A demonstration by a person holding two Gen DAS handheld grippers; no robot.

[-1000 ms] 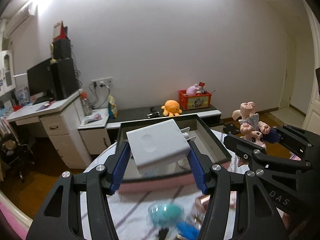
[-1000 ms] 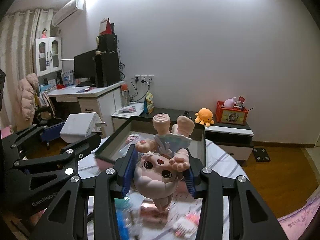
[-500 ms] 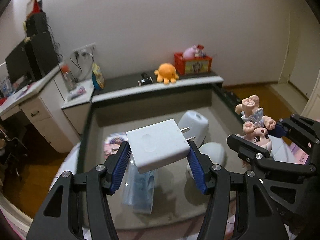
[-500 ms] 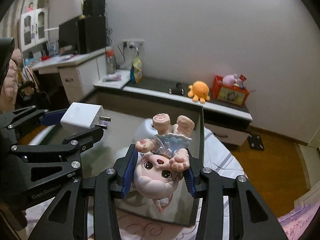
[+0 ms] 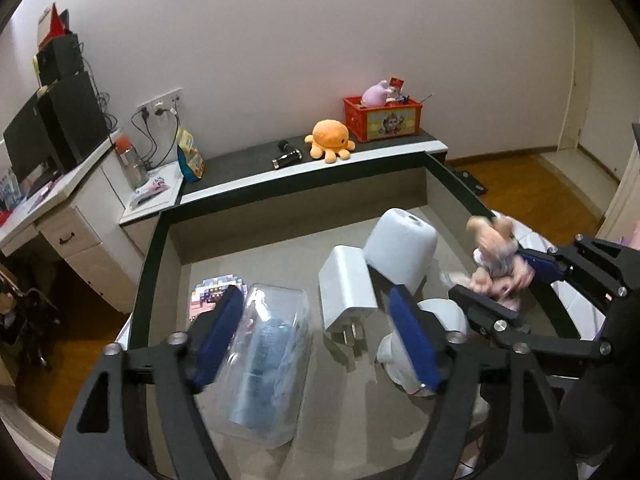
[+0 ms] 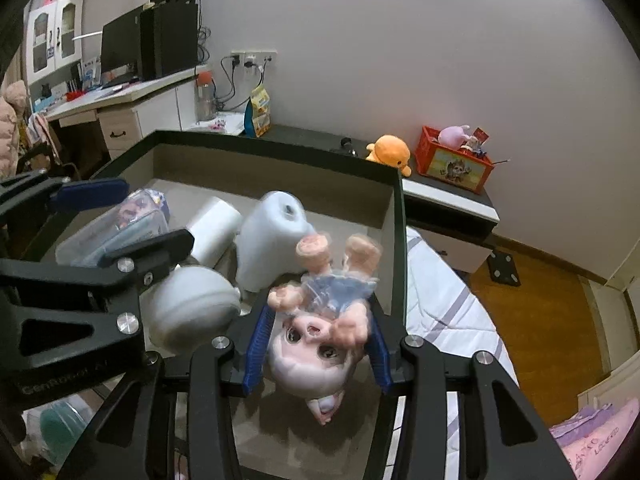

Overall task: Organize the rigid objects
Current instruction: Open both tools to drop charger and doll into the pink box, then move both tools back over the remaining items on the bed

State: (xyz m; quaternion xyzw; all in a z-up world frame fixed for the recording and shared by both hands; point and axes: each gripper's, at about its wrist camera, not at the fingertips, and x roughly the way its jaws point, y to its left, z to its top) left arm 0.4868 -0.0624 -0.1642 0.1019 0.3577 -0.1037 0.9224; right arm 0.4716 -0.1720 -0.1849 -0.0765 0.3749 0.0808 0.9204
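Charger (image 5: 349, 289) lies inside the grey box (image 5: 152, 256), free between the left tool's (image 5: 316, 338) opening jaws; right tool (image 6: 316, 354) clamps the doll (image 6: 316, 344).

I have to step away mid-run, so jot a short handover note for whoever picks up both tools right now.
Left tool: jaws opening, nothing pinched; the white charger lies loose between them inside the box, prongs toward the camera.
Right tool: shut on the doll, held upside down by its head over the box's right end.
Already in the box: clear plastic case, white rounded device, white round object, a picture card.
Done: charger dropped in.
Left: set the doll in the box and let go; a teal item sits outside the box on the table.
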